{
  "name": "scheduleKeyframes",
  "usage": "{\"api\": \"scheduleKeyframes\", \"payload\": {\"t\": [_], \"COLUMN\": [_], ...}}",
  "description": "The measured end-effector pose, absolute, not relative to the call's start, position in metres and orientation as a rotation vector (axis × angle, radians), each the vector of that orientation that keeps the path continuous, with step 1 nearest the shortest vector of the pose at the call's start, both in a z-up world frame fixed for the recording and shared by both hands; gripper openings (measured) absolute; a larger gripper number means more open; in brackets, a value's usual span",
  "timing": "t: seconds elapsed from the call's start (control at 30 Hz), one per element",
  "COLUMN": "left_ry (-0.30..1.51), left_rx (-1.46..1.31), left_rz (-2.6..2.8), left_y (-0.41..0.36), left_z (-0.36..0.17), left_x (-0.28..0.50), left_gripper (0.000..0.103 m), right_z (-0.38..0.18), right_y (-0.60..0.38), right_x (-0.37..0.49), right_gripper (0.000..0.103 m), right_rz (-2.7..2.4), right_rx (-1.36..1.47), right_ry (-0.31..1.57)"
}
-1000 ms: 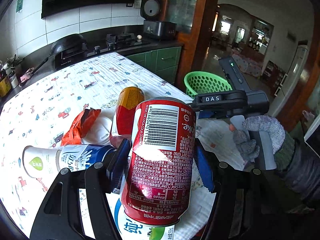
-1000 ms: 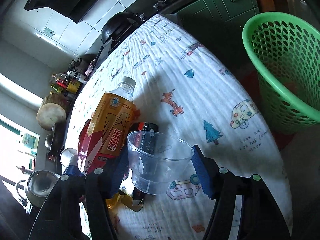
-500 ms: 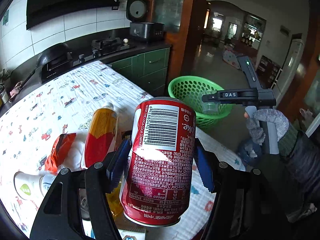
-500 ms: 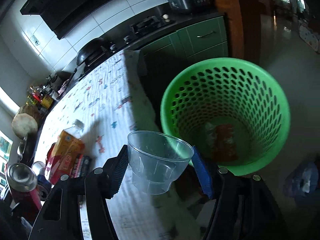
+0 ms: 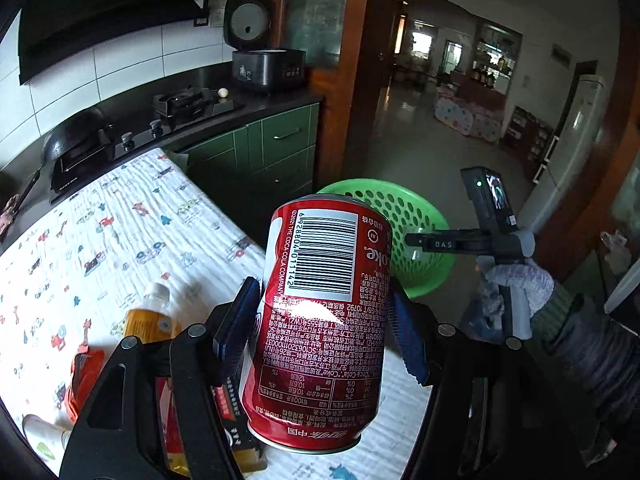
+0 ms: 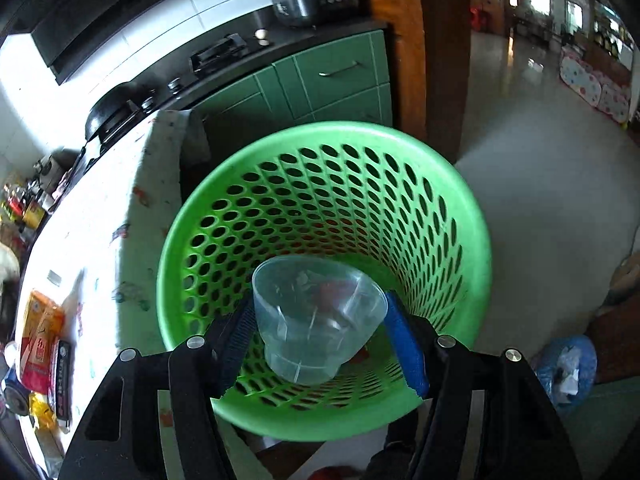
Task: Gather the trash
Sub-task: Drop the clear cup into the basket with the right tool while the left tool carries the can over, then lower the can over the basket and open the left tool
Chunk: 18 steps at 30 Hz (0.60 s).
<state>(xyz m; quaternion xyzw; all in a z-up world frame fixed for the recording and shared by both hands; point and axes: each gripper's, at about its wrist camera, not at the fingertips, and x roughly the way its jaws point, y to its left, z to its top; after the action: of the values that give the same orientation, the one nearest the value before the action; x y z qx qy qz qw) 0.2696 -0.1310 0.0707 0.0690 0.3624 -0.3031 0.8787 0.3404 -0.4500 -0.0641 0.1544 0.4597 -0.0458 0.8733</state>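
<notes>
Overhead, clear cup above basket (red scraps inside)

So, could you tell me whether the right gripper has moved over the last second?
Yes: the right gripper, shut on the clear cup, went from above the table to over the green basket.

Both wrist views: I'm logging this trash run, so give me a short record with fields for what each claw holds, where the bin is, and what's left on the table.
left claw: shut on can, held upright above the table edge
right claw: shut on cup, held over the open basket
basket: green, perforated, on the floor beside the table; something red lies at its bottom
table: covered with a printed cloth
left on table: bottle, orange wrapper, other packaging too hidden to name
</notes>
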Motion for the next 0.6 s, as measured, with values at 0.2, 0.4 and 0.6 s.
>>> {"api": "scheduleKeyframes", "payload": {"t": [0.2, 0.4, 0.6], "left_ry": [0.759, 0.768, 0.79], "left_rx": [0.166, 0.187, 0.163], "left_rz": [-0.658, -0.682, -0.706], "left_y": [-0.173, -0.207, -0.233], "left_z": [0.072, 0.069, 0.062], "left_x": [0.287, 0.308, 0.332], "left_gripper": [0.063, 0.063, 0.063], "right_z": [-0.075, -0.065, -0.048], "right_y": [-0.463, -0.467, -0.463], "right_x": [0.341, 0.332, 0.319], "right_gripper": [0.062, 0.068, 0.07], "right_rz": [-0.091, -0.073, -0.049], "right_rx": [0.344, 0.353, 0.328], "right_ry": [0.964, 0.93, 0.887]}}
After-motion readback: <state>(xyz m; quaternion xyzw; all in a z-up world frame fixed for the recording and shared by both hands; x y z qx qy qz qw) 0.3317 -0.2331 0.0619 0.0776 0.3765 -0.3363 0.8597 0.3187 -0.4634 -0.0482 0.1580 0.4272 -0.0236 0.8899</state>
